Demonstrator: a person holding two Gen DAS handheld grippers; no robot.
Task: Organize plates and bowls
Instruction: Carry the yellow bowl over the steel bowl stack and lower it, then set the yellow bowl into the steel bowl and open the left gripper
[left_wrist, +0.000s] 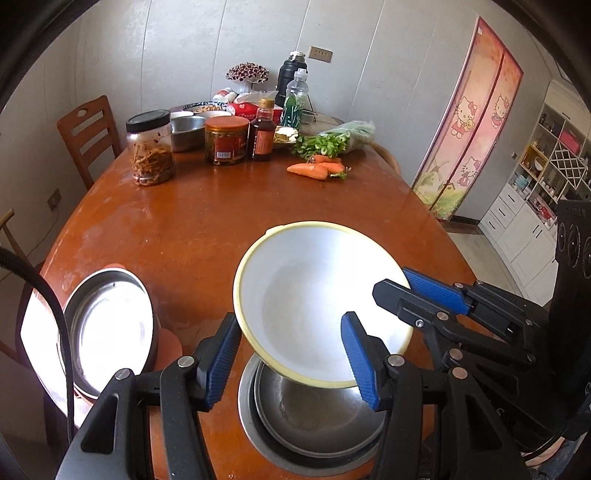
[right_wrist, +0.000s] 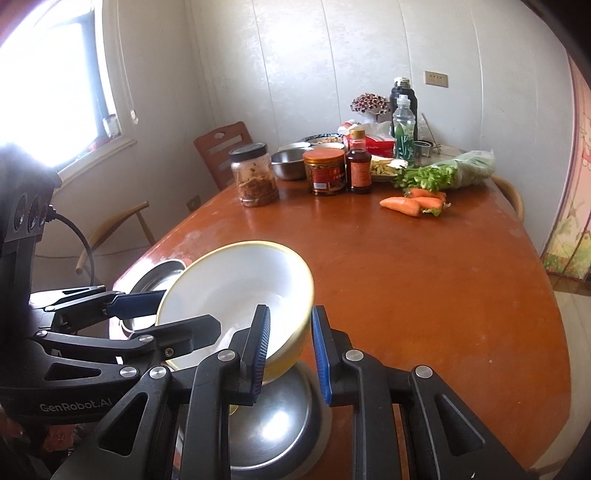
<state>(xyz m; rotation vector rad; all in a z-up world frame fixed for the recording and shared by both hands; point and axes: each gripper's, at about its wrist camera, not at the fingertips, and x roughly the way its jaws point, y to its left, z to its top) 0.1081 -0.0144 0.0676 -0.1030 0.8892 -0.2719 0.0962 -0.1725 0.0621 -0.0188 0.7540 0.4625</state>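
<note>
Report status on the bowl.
Right gripper shut on bowl rim. Left gripper open, straddling rim. Bowl tilted above steel plates. Nothing in the way.

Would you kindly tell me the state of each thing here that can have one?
white bowl: tilted, empty, held over the steel dishes.
right gripper: shut on the white bowl's rim.
left gripper: open, fingers astride the rim.
steel dishes: nested, empty.
steel bowl: upright, empty.
dark-lidded jar: lid on.
sauce bottle: capped.
</note>
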